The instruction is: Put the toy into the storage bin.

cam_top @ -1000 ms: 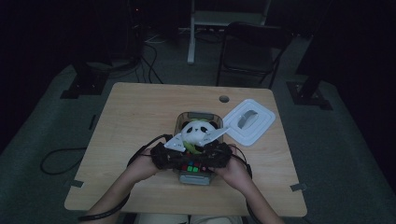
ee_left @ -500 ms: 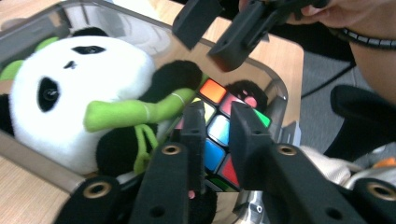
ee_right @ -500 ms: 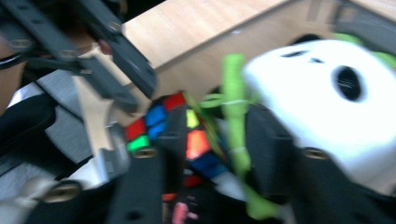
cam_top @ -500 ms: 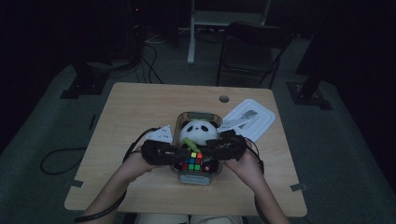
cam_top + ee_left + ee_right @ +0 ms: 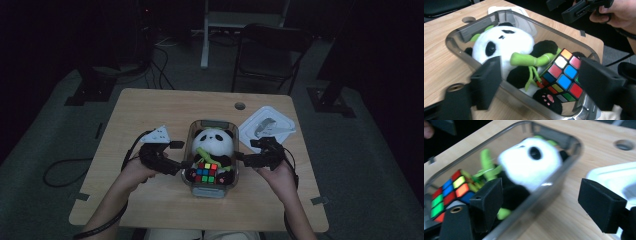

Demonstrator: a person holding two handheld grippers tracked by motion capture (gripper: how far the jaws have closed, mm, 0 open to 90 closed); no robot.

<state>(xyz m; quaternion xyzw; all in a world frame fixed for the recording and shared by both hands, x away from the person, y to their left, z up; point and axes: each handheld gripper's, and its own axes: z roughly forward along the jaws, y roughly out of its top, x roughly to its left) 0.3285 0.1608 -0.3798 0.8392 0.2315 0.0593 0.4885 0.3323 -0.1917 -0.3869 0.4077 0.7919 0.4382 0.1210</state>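
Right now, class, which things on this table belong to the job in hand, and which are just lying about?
In the job: bin, panda, cube, left gripper, right gripper, both open beside the bin.

Lying about: lid, chair, cables.

A light wooden table (image 5: pixel 150 110) with a round cable hole (image 5: pixel 240 106) near its far edge stood on grey carpet (image 5: pixel 370 165) in a dim room. A white, rounded-square plastic lid (image 5: pixel 267 127) lay flat on the table's right side, just below the hole. Behind the table stood a black chair (image 5: pixel 270 50), and to its left a white metal post (image 5: pixel 205 35). Dark cables (image 5: pixel 160 55) trailed across the floor by the post. Black stand feet (image 5: pixel 85 92) rested off the table's far left corner, and small strips of grey tape (image 5: pixel 318 201) marked its near edge.
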